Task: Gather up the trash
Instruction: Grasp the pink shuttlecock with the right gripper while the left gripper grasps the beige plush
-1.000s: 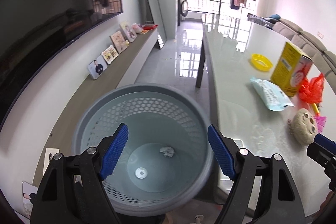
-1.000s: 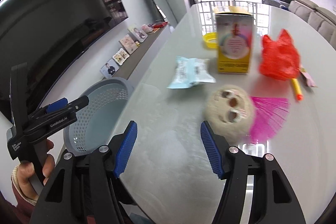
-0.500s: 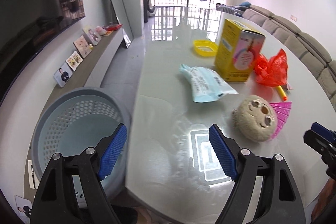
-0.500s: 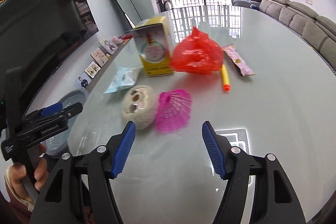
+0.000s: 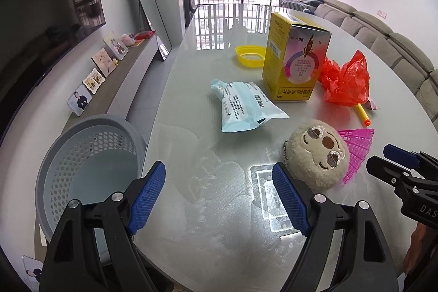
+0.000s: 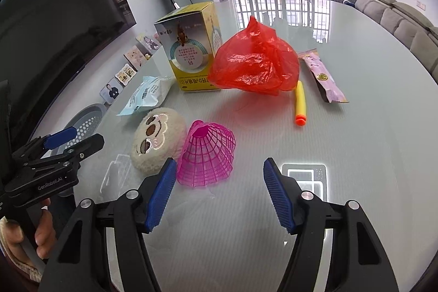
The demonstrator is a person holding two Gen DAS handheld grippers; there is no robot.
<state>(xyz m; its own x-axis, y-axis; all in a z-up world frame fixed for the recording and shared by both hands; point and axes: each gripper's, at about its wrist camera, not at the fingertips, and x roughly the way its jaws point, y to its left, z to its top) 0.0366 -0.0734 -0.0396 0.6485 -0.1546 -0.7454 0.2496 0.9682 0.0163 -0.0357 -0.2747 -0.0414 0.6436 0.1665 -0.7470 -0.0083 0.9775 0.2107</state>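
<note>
A grey perforated trash basket (image 5: 87, 168) stands on the floor left of the glass table (image 5: 219, 210). On the table lie a light blue wrapper (image 5: 243, 106), a yellow box (image 5: 295, 62), a crumpled red plastic bag (image 6: 254, 62), a pink mesh cone (image 6: 208, 155), a yellow foam dart (image 6: 299, 100), a pink wrapper (image 6: 323, 78) and a yellow lid (image 5: 250, 56). My left gripper (image 5: 219, 193) is open and empty over the table's near edge. My right gripper (image 6: 219, 190) is open and empty, just short of the pink mesh cone.
A beige plush face toy (image 5: 317, 155) lies beside the pink cone. A low shelf with photo frames (image 5: 93, 81) runs along the left wall under a dark TV. A grey sofa (image 5: 383, 40) lines the right side.
My left gripper has swung right, from above the basket to over the table. My right gripper has swung right, toward the pink cone and red bag. Both stayed open.
</note>
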